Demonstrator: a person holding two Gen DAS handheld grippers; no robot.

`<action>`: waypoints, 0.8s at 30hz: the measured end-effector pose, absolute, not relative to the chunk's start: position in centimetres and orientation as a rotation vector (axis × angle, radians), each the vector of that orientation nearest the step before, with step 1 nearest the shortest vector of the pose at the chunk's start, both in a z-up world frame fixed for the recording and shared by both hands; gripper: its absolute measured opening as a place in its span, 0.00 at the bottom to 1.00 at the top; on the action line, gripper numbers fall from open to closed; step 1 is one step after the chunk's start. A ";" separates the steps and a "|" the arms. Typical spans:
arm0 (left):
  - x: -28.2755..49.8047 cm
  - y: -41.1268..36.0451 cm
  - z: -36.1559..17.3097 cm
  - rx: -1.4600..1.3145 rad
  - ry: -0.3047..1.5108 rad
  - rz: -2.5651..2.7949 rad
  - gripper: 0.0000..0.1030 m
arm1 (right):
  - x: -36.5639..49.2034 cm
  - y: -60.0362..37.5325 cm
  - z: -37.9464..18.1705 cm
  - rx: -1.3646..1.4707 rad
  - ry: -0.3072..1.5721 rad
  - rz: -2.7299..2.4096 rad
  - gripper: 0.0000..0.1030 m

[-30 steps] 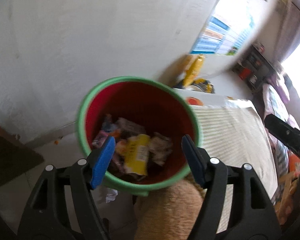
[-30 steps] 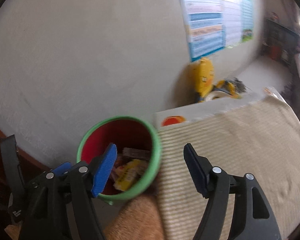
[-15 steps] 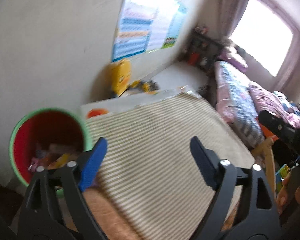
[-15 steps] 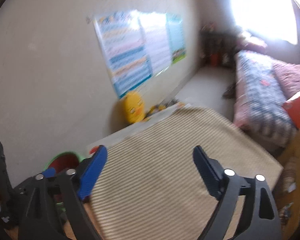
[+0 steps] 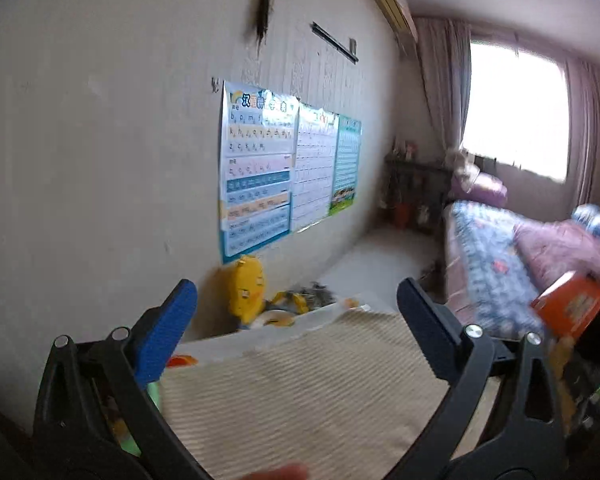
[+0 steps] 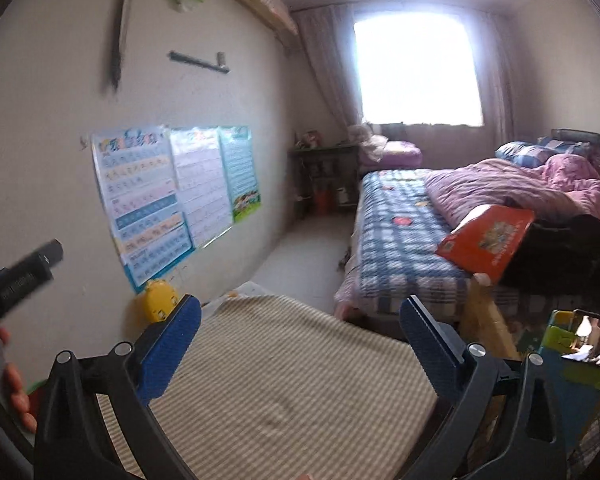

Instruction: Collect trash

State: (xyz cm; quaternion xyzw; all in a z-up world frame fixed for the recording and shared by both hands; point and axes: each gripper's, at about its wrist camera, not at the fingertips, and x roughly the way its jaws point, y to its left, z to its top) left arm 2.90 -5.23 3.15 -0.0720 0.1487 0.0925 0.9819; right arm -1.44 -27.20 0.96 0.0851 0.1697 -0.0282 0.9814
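My left gripper (image 5: 296,286) hovers over a beige striped pad (image 5: 300,392); its jaws are opening with nothing between them. My right gripper (image 6: 300,302) stands open and empty over the same striped pad (image 6: 280,380). Of the green trash bin (image 5: 154,394) only a sliver of rim shows at the lower left, behind the left finger, and its contents are hidden. No loose trash shows on the pad. In the right wrist view the other gripper's black body (image 6: 20,276) sits at the left edge, held by a hand (image 6: 16,392).
A yellow duck toy (image 5: 246,286) leans on the wall under the posters (image 5: 260,172). A bed with a blue checked sheet (image 6: 400,232) and pink quilt lies to the right, an orange box (image 6: 486,240) at its near edge. A bright window lies beyond.
Both grippers swung up and to the right, away from the trash-filled bin, which slid out of view at the lower left. Both pairs of jaws spread wider. The room and bed came into sight.
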 end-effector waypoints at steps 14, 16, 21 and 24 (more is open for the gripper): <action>1.9 -3.6 1.0 -0.177 0.447 0.176 0.95 | -1.2 -25.2 -0.1 0.155 0.421 -0.041 0.93; 1.6 -3.5 1.0 -0.169 0.439 0.180 0.95 | -1.3 -24.8 0.0 0.148 0.424 -0.035 0.93; 1.7 -3.5 0.5 -0.132 0.455 0.187 0.95 | -0.8 -24.4 -0.6 0.144 0.456 -0.032 0.93; 1.7 -3.5 0.2 -0.128 0.466 0.188 0.95 | -0.6 -24.5 -0.9 0.148 0.477 -0.038 0.93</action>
